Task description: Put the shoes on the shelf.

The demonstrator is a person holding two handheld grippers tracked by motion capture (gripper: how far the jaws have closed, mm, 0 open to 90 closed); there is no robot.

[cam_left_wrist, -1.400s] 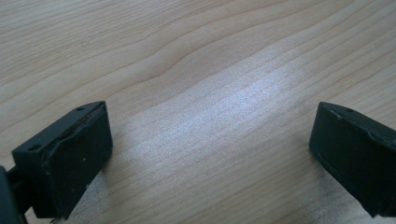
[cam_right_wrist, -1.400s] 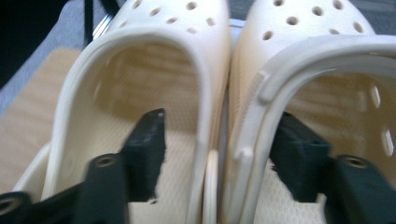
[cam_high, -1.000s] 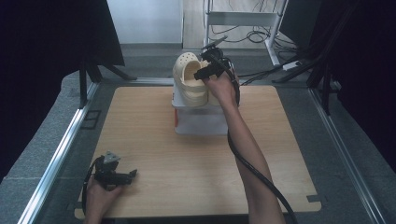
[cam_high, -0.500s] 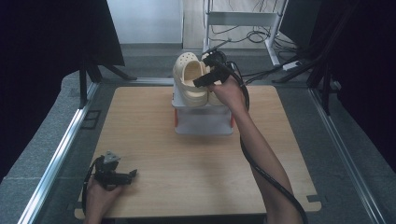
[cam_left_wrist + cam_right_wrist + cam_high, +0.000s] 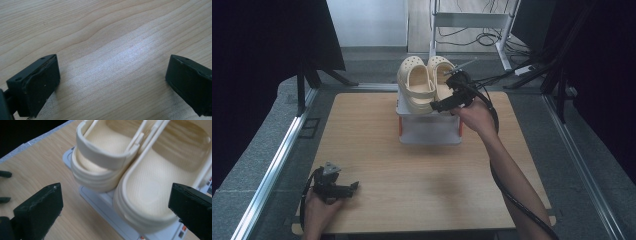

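- At the far middle of the light wooden table (image 5: 377,150), a white plastic box-shaped stand (image 5: 430,129) carries a pair of cream foam clogs (image 5: 424,82), set side by side with toes pointing away from the person.
- Left cream clog (image 5: 100,157): heel strap folded across the heel opening, heel overhanging the stand's near edge.
- Right cream clog (image 5: 155,192): resting just beside the left one, sides touching, heel toward the right gripper's camera.
- Right gripper (image 5: 451,102): held above the stand's near right corner, just in front of the right clog's heel. Its jaws have just been opening and now stand spread wide. The pads press on nothing; the clog heels lie beyond the jaw tips, apart from them.
- Left gripper (image 5: 352,186): resting low over the near left part of the table, well apart from the stand. Its jaws are released and stand wide, with bare wood grain between them.
- A black cable (image 5: 517,200) trails from the right gripper along the forearm.
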